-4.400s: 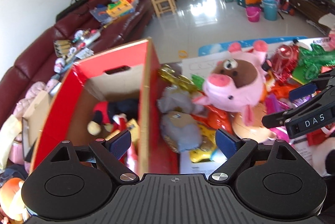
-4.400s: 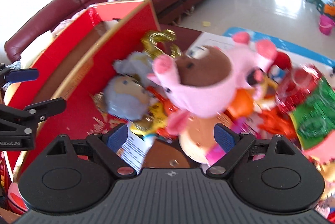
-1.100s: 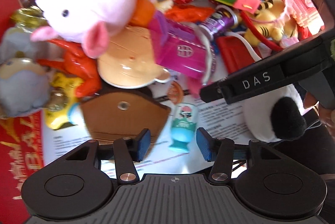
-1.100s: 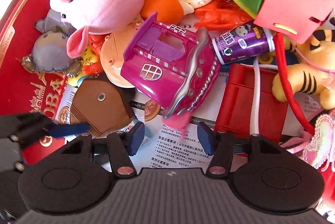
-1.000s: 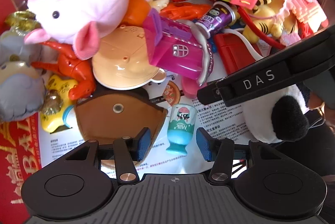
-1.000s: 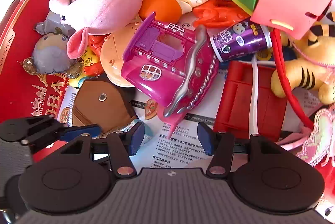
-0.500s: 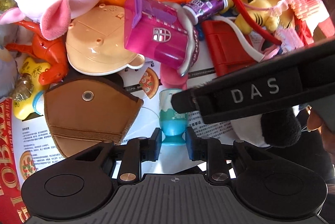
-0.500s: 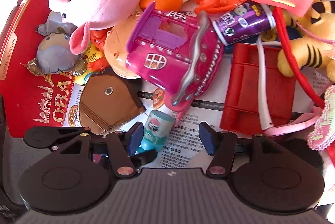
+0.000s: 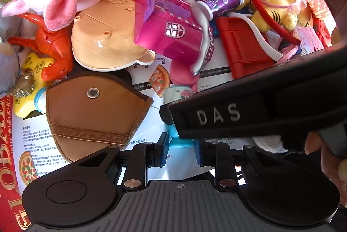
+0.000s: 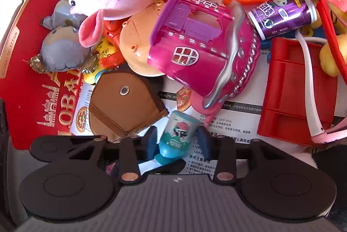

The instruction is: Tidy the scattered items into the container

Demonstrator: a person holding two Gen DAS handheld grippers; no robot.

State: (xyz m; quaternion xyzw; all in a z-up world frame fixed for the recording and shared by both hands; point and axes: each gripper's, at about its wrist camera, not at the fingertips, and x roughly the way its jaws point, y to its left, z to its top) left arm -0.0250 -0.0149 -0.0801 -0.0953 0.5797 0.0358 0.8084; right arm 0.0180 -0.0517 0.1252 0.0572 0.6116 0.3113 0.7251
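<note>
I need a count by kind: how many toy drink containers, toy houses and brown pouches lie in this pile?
Toy drink containers: 2 (milk bottle, purple can)
Toy houses: 1
Brown pouches: 1
Total: 4

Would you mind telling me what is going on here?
A person is tidying a heap of toys with two handheld grippers. The left gripper has its jaws shut on the teal end of a small milk bottle, which lies on a leaflet at the near edge of the heap. The right gripper hangs over the same bottle; whether it grips it is unclear. The bottle is not yet in the red box.
</note>
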